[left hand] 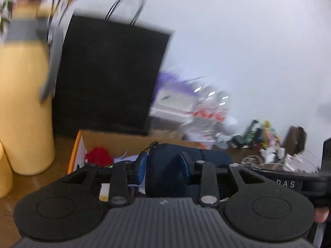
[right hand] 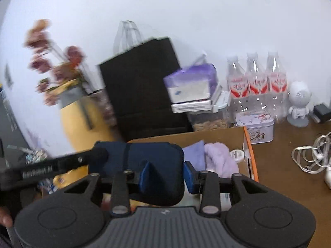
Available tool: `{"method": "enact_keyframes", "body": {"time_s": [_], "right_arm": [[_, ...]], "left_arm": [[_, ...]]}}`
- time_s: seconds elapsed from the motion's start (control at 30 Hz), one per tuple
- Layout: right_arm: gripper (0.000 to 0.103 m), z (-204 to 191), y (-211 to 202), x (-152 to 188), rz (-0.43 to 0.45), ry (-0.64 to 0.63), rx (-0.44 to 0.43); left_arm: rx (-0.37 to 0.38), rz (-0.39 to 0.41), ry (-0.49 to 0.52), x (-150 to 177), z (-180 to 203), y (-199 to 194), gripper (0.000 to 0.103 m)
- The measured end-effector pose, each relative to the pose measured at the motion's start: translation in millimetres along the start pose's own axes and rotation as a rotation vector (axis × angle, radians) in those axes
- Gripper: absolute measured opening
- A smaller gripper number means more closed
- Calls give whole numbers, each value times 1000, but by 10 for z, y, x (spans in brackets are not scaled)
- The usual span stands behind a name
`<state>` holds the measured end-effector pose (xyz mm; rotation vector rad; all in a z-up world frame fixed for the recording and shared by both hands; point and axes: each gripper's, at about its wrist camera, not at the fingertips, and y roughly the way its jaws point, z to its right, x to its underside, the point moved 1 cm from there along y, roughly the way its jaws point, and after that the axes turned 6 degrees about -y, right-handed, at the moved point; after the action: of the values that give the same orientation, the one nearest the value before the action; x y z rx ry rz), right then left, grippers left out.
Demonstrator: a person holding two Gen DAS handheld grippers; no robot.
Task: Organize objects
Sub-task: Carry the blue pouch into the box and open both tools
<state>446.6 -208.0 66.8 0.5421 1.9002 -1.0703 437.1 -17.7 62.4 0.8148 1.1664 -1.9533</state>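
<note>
A dark navy zippered pouch (left hand: 194,157) is held between both grippers above an open cardboard box (left hand: 128,139). My left gripper (left hand: 163,165) is shut on the pouch's zipper end. My right gripper (right hand: 168,174) is shut on its other end (right hand: 157,161). The box (right hand: 219,133) holds a red flower-like item (left hand: 98,157), lilac cloths (right hand: 219,159) and a small white jar (right hand: 237,155). The left gripper's body shows at the left of the right wrist view (right hand: 51,167).
A yellow bottle-vase with flowers (left hand: 22,95) and a black paper bag (left hand: 109,78) stand behind the box. Water bottles (right hand: 256,82), a tin (right hand: 256,128), a tissue pack (right hand: 192,82), a white figurine (right hand: 299,103) and white cables (right hand: 312,155) sit on the wooden table (right hand: 289,177).
</note>
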Motion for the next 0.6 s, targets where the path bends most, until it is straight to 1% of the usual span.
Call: {"method": "enact_keyframes", "body": {"time_s": [0.07, 0.13, 0.17, 0.23, 0.27, 0.3, 0.33, 0.37, 0.4, 0.43, 0.47, 0.53, 0.6], "right_arm": [[35, 115, 367, -63, -55, 17, 12], [35, 155, 672, -43, -101, -25, 32], [35, 199, 841, 13, -139, -18, 40], [35, 222, 1077, 117, -207, -40, 50], [36, 219, 1190, 185, -255, -53, 64], [37, 222, 1264, 254, -292, -53, 71], [38, 222, 1268, 281, -278, -51, 68], [38, 233, 1266, 288, -278, -42, 65], [39, 241, 1265, 288, -282, -28, 59], [40, 234, 1267, 289, -288, -26, 54], [41, 217, 1275, 287, -296, -38, 52], [43, 189, 1245, 256, -301, -52, 54], [41, 171, 1105, 189, -266, -65, 86]], "left_arm": [[-32, -37, -20, 2, -152, 312, 33], [-89, -76, 16, 80, -248, 585, 33], [-119, -103, 23, 140, -285, 697, 33], [-154, -202, 26, 252, -382, 912, 33], [-160, -229, 9, 303, -445, 978, 34], [-159, -224, 30, 310, -455, 991, 35], [-154, -232, 45, 312, -449, 965, 35], [-154, -243, 38, 291, -450, 942, 36], [-156, -251, 43, 272, -425, 940, 38], [-156, -257, 65, 275, -403, 933, 43], [-161, -253, 70, 270, -392, 926, 43], [-161, -210, 40, 237, -340, 822, 45], [-146, -179, 45, 211, -251, 648, 51]]}}
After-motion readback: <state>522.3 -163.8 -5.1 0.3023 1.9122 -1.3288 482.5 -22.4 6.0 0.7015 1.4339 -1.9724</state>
